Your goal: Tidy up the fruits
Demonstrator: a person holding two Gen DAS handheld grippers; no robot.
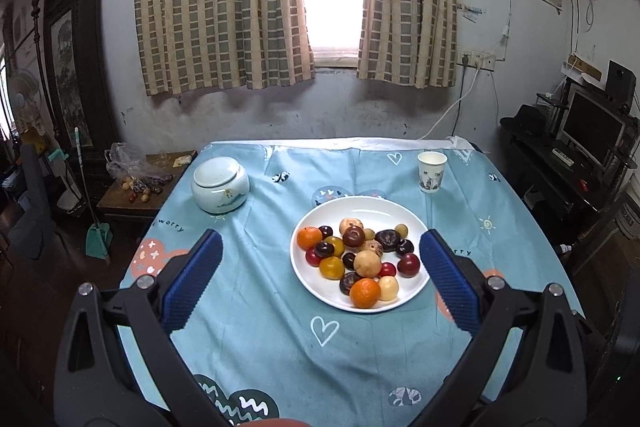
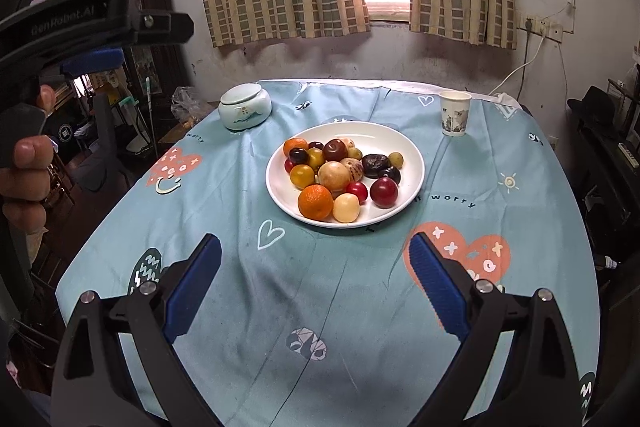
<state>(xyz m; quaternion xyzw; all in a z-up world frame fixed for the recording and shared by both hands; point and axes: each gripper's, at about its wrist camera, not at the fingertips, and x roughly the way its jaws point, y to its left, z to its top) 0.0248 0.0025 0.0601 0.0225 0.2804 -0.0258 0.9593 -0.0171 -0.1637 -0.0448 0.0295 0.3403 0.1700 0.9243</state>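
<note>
A white plate (image 1: 320, 291) (image 2: 412, 187) sits on the blue tablecloth, heaped with several small fruits: two oranges (image 1: 365, 293) (image 2: 315, 201), red and dark plums (image 1: 408, 264) (image 2: 384, 191), and pale yellow fruits (image 1: 367, 263) (image 2: 346, 207). My left gripper (image 1: 321, 259) is open and empty, held above the table with the plate between its fingertips in view. My right gripper (image 2: 315, 259) is open and empty, hovering in front of the plate's near edge. The left gripper also shows in the right wrist view (image 2: 96, 63), high at the left in a hand.
A lidded ceramic jar (image 1: 220, 184) (image 2: 245, 106) stands at the table's far left. A paper cup (image 1: 431, 171) (image 2: 454, 113) stands at the far right. A side table with a bag and loose fruits (image 1: 140, 183) is beyond the left edge. A desk with a monitor (image 1: 592, 131) stands right.
</note>
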